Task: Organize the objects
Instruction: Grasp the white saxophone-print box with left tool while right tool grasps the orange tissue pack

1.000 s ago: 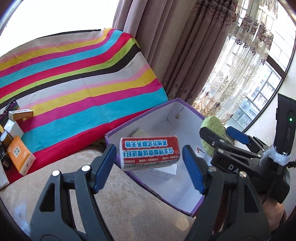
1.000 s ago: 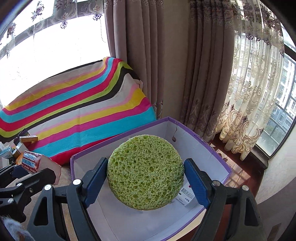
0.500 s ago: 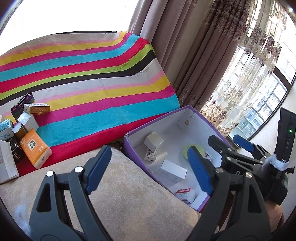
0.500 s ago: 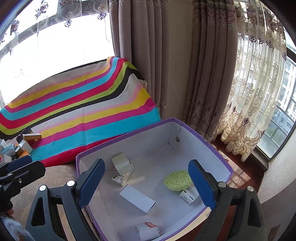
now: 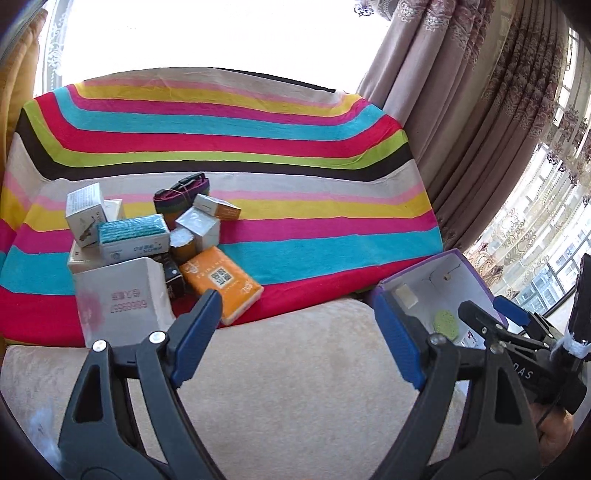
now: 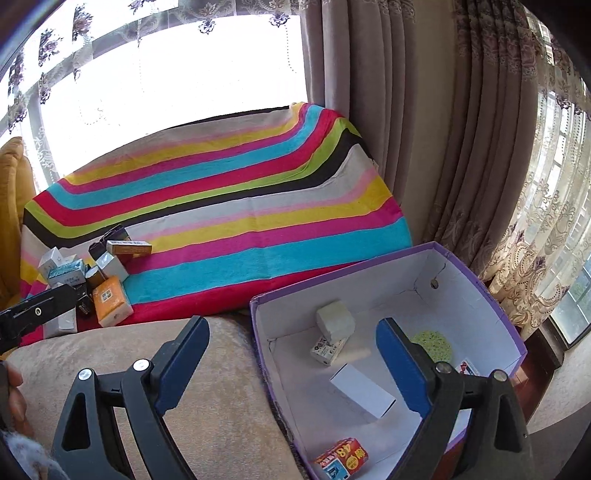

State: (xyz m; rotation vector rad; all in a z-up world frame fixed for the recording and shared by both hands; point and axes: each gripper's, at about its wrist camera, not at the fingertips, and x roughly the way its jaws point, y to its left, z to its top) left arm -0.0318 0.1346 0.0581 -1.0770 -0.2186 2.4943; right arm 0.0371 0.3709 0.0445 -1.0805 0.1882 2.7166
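Green sponge [image 6: 432, 345], small boxes inside purple box [image 6: 491, 295]; pile [image 5: 147, 243] on blanket.

— How was the light?
— Strong daylight poured in from the window [image 5: 207, 33] at 12 o'clock in both views, blown out to white glare. The striped blanket [image 5: 229, 155] was evenly bright.
— Any distortion or blur?
— Fisheye bending curved the curtains [image 6: 406, 129] at 2 o'clock; corners went black. The purple box [image 6: 513, 332] held soft shadows.

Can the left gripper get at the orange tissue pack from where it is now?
Probably yes. The left gripper is open and empty, and the orange tissue pack lies at the pile's near edge, nothing between them.
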